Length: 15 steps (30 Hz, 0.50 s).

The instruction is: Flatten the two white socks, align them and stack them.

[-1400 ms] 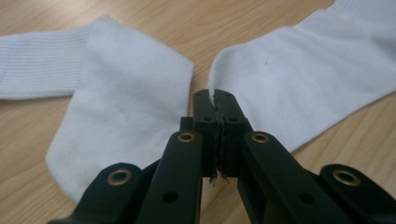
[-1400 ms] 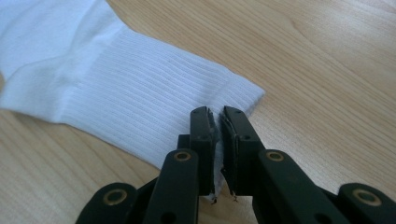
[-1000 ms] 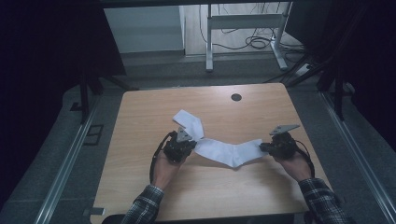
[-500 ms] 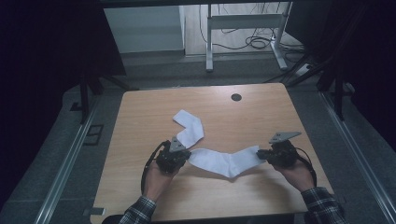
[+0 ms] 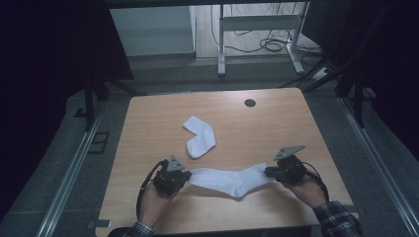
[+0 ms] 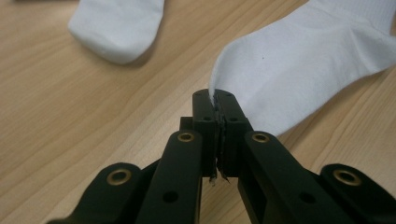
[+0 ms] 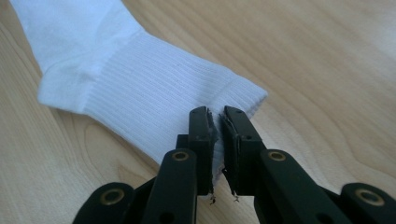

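stretched white sock (image 5: 231, 180) drawn down-frame from folded sock (image 5: 199, 137), left gripper (image 5: 184, 177) and right gripper (image 5: 269, 172) clamped on its ends; ready for laying flat.

White ribbed sock (image 5: 232, 180); 2nd white sock (image 5: 200, 137); black grippers; light wood-grain table (image 5: 276, 128); plaid sleeve (image 5: 338, 219).
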Tool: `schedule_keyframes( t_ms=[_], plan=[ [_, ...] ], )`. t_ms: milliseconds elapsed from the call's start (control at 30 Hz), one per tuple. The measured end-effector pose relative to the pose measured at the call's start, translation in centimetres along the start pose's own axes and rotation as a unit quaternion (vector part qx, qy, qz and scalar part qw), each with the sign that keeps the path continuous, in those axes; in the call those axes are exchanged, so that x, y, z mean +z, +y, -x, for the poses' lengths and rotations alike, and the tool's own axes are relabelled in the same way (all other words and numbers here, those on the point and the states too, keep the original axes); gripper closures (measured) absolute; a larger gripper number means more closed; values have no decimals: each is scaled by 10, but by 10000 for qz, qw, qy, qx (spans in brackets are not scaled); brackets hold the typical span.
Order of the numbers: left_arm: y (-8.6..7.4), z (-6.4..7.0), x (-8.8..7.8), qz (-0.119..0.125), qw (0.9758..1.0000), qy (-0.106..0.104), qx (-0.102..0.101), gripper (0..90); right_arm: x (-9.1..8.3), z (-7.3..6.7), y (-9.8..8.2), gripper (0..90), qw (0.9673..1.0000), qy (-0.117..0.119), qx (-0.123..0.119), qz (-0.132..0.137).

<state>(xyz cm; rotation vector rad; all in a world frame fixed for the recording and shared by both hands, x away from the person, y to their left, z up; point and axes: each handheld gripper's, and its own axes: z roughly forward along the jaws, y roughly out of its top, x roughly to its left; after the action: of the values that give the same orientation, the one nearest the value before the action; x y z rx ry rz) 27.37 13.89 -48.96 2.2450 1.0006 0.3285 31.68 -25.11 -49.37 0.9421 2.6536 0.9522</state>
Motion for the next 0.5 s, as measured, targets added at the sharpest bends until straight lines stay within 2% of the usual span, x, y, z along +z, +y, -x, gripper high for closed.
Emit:
schedule_keyframes(
  t_ms=[33,67,100,167,267,500],
  plan=[
    [0,0,2,-54,10000,17,0,869,2,-1,0,802,10000,-13,-14,-77],
    [-1,0,6,-127,9999,95,16,819,5,-2,0,791,9999,-17,-45,-151],
    [-1,0,7,-160,9998,131,44,774,6,-2,-1,770,9998,-76,-81,-177],
    [-2,-2,10,-183,9997,150,-30,735,5,1,-2,750,9999,-86,-27,-144],
    [-3,-7,7,-73,9997,203,-136,690,0,7,-2,720,9998,-108,137,14],
    [-1,-21,8,140,9988,384,-273,592,-3,16,-5,641,9995,-176,241,91]
  ],
)
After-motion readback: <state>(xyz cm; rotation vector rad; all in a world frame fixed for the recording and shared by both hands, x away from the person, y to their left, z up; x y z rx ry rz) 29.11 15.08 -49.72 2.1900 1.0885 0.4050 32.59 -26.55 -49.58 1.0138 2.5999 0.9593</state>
